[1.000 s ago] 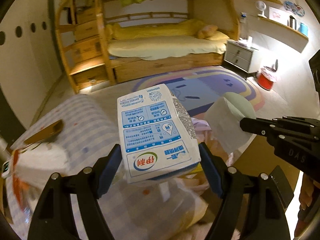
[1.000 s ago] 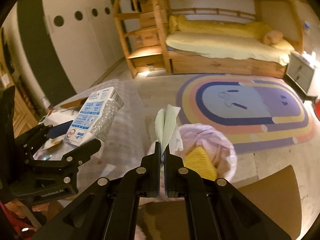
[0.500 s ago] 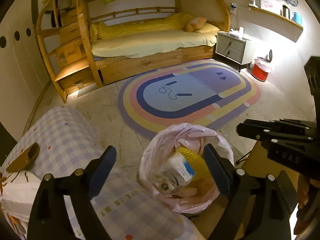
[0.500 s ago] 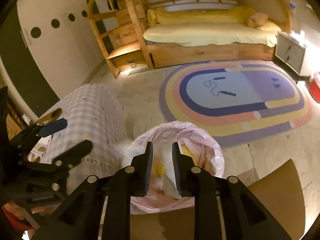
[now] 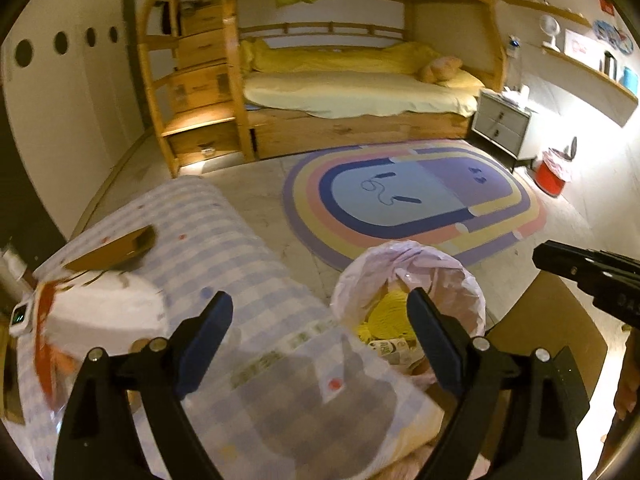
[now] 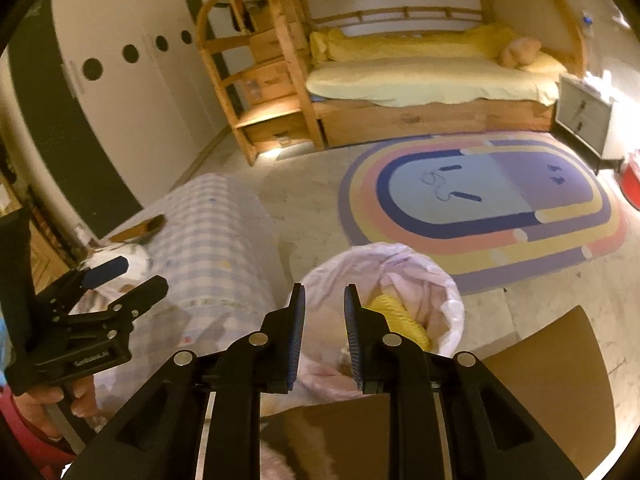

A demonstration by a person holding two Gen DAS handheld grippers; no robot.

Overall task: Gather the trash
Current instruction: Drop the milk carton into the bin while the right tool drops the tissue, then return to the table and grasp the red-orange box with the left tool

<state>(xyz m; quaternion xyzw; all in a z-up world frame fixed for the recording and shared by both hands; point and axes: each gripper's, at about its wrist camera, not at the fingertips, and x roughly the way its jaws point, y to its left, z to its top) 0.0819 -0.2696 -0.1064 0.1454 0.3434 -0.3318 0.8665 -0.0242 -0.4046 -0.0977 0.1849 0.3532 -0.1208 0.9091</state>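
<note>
Left wrist view: left gripper (image 5: pixel 318 340) spread wide, empty, over counter (image 5: pixel 224 240) edge. Just right, bin (image 5: pixel 352 280) on the floor, hard against that edge for short drops, trash (image 5: pixel 384 312) inside. Farther left on counter, brown cardboard piece (image 5: pixel 116 250), likely next. Right gripper (image 6: pixel 324 316) parted, empty, above bin. Beyond, rug (image 5: pixel 416 200), bed (image 5: pixel 360 92).

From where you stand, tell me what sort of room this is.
Most likely a child's bedroom: a wooden bunk bed with yellow bedding, a rainbow rug with a face on it, and a nightstand beside the bed.
</note>
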